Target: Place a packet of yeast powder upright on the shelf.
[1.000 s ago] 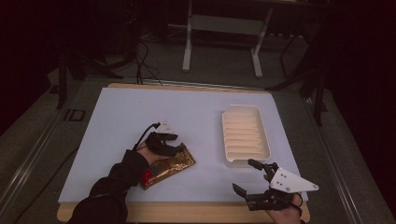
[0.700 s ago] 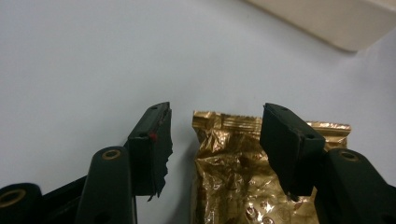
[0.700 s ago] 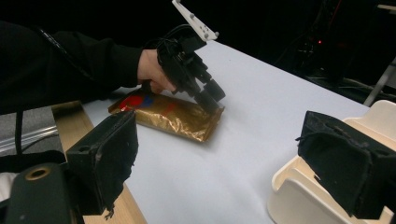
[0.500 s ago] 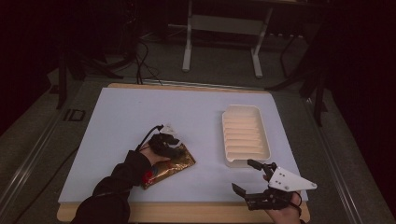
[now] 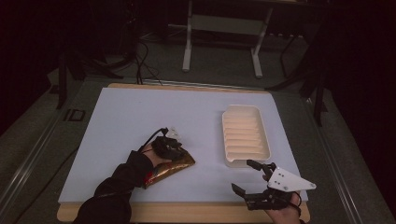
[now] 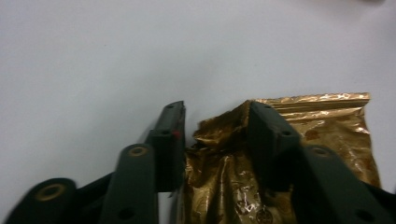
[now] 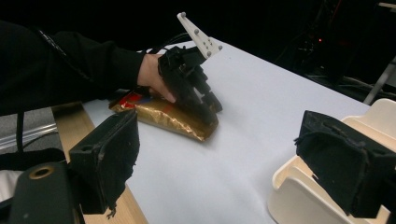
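A crinkled gold snack packet (image 5: 175, 165) lies on the white table sheet, left of centre. My left gripper (image 5: 173, 148) points down onto its far end. Its jaws have just been closing, and in the left gripper view (image 6: 215, 109) the foil (image 6: 224, 177) is bunched up and pinched between the two pads. The right gripper view shows that gripper (image 7: 205, 100) pressed onto the packet (image 7: 173, 119), with a hand behind it. My right gripper (image 5: 240, 175) rests near the table's front right edge, wide open with nothing between its fingers (image 7: 217, 140).
A ribbed cream tray (image 5: 246, 108) stands empty at the right of the sheet, just beyond my right gripper; its corner (image 7: 299, 196) sits close to the right jaw. The wooden table edge (image 5: 187, 212) runs along the front. Bare white sheet (image 5: 140, 116) spreads across the back left.
The left gripper has dropped onto the packet's far end and its jaws have narrowed around the foil. The right gripper has kept still.
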A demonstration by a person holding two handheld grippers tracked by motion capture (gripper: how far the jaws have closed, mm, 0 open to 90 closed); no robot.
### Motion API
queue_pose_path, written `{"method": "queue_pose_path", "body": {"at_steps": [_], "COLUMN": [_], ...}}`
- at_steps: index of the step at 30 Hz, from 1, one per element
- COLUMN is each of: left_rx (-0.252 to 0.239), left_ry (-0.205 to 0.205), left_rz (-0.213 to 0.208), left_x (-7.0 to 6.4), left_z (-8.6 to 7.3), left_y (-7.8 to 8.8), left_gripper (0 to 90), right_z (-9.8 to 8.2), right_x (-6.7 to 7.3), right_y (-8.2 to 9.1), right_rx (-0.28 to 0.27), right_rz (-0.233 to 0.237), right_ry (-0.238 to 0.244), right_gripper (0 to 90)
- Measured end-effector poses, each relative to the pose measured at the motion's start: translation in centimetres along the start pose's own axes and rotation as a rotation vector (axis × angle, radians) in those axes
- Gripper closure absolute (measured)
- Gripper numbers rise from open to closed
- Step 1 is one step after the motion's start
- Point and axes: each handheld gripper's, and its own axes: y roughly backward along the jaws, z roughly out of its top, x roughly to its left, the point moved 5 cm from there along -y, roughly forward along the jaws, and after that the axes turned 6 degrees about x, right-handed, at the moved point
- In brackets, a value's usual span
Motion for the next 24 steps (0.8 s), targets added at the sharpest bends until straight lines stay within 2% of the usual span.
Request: {"method": "queue_pose_path", "body": {"at_steps": [3, 7, 10, 15, 20, 22, 24], "left_rx": [0.0, -0.008, -0.009, -0.023, -0.048, -0.056, -0.081], "left_ry": [-0.003, -0.031, -0.027, -0.019, -0.01, -0.003, 0.006], "left_rz": [0.005, -0.001, -0.009, -0.003, 0.019, 0.012, 0.027], "left_x": [0.1, -0.3, -0.3, -0.3, -0.1, 0.0, 0.2], "left_z": [0.0, -0.1, 0.0, 0.2, 0.6, 0.6, 0.9], "left_y": [0.0, 0.1, 0.1, 0.7, 1.9, 2.2, 3.4], "left_gripper": [67.4, 81.6, 87.7, 89.7, 89.9, 89.9, 89.9], "right_z": [0.0, -0.1, -0.1, 0.0, 0.0, 0.0, 0.0], "right_x": [0.0, -0.1, -0.1, -0.1, -0.2, -0.1, -0.2], "right_y": [0.0, 0.0, 0.0, 0.1, 0.1, 0.2, 0.2], "right_rx": [0.003, 0.003, 0.001, -0.002, -0.004, -0.005, -0.007], "right_rz": [0.001, 0.001, 0.002, 0.001, 0.0, -0.002, -0.003], "right_ry": [0.002, -0.003, -0.005, -0.002, -0.003, -0.002, -0.004], "right_gripper": [13.1, 13.2, 13.2, 13.3, 13.5, 13.5, 13.5]}}
